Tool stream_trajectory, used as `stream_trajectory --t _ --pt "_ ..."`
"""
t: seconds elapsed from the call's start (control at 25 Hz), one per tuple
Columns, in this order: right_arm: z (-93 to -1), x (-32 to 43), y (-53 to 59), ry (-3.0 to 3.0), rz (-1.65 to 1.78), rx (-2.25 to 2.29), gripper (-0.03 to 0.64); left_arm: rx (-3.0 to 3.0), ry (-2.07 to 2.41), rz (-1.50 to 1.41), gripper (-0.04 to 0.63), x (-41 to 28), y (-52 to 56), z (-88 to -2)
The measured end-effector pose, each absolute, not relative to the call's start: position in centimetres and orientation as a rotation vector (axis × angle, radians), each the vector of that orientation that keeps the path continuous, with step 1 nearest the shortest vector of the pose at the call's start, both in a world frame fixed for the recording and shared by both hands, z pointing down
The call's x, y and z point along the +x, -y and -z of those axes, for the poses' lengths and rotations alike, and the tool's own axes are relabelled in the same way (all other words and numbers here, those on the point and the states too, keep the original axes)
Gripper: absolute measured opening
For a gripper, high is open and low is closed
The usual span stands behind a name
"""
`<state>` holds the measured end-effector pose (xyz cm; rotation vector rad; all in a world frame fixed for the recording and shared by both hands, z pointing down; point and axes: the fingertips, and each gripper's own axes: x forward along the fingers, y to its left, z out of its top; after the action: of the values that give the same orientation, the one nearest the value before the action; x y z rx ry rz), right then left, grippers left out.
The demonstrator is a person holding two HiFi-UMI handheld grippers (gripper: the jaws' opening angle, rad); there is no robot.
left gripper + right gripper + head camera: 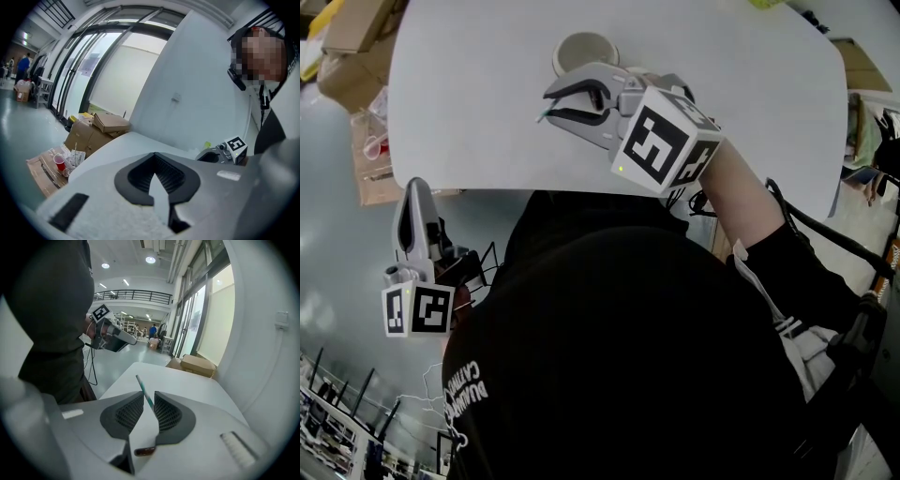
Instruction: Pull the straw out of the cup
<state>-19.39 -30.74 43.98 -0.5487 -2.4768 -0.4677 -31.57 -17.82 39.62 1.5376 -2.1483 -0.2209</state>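
On the white table [750,103], near its twelve o'clock edge in the head view, stood the cup [560,54]. The right gripper [551,105] hung just at the cup's six o'clock, its claw pointing toward nine. In the right gripper view the striped straw [143,389] rose between the jaws, which stood apart. It leaned on the pad at three o'clock, with a gap on the nine o'clock side, so nothing clamped it yet. Its lower end was hidden, so whether it sat in the cup could not be told.

The grip would probably go best with both pads meeting the straw squarely and lightly, to avoid flattening it. The pull should then follow the straw's own line, so the unsteadied cup did not tip or ride up.

The left gripper [416,190] hung off the table at eight o'clock, jaws together on nothing. The cup's inside looked pale, with no liquid to be made out. On the floor were closed cardboard boxes [110,123] and a red cup [59,162], contents unclear.
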Motion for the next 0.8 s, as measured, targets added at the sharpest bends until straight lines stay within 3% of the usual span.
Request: stream_trajectory --t 0.8 --pt "-39.8 -18.9 34.8 2.719 0.116 -0.23 0.058 1.64 2.101 0.282 0.005 -29.2 19.9 -39.0"
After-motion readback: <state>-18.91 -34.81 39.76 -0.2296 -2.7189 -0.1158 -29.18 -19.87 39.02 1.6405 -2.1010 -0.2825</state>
